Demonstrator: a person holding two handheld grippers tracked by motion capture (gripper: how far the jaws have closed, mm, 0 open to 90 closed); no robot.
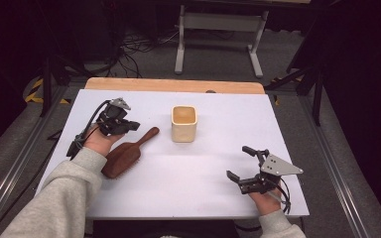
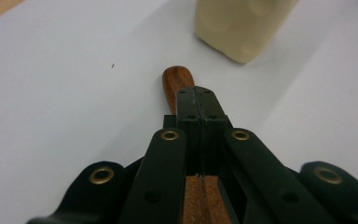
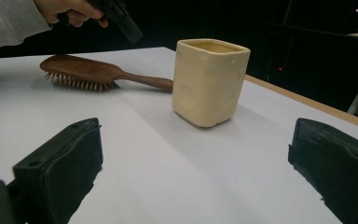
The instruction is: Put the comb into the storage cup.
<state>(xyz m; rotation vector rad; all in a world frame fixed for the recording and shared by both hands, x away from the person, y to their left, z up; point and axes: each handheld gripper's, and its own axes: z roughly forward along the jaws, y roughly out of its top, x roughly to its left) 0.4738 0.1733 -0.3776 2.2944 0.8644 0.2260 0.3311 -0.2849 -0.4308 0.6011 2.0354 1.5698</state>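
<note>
A dark wooden hairbrush (image 1: 125, 156) lies bristles down on the white table top (image 1: 213, 173), its handle pointing toward a cream square cup (image 1: 184, 123) that stands upright in the middle. My left gripper (image 1: 133, 126) is shut with nothing in it and hovers just above the brush handle. In the left gripper view the closed jaws (image 2: 196, 93) cover most of the handle (image 2: 174, 80), with the cup (image 2: 242, 25) beyond. My right gripper (image 1: 239, 162) stands open near the front right. Its jaws (image 3: 196, 140) are wide apart and face the cup (image 3: 209, 81) and the brush (image 3: 86, 72).
A bare wooden strip (image 1: 173, 85) runs along the table's far edge. Beyond it are a grey floor with cables (image 1: 134, 49) and a white stand (image 1: 221, 34). A grey sleeve (image 1: 59, 198) reaches in at the front left.
</note>
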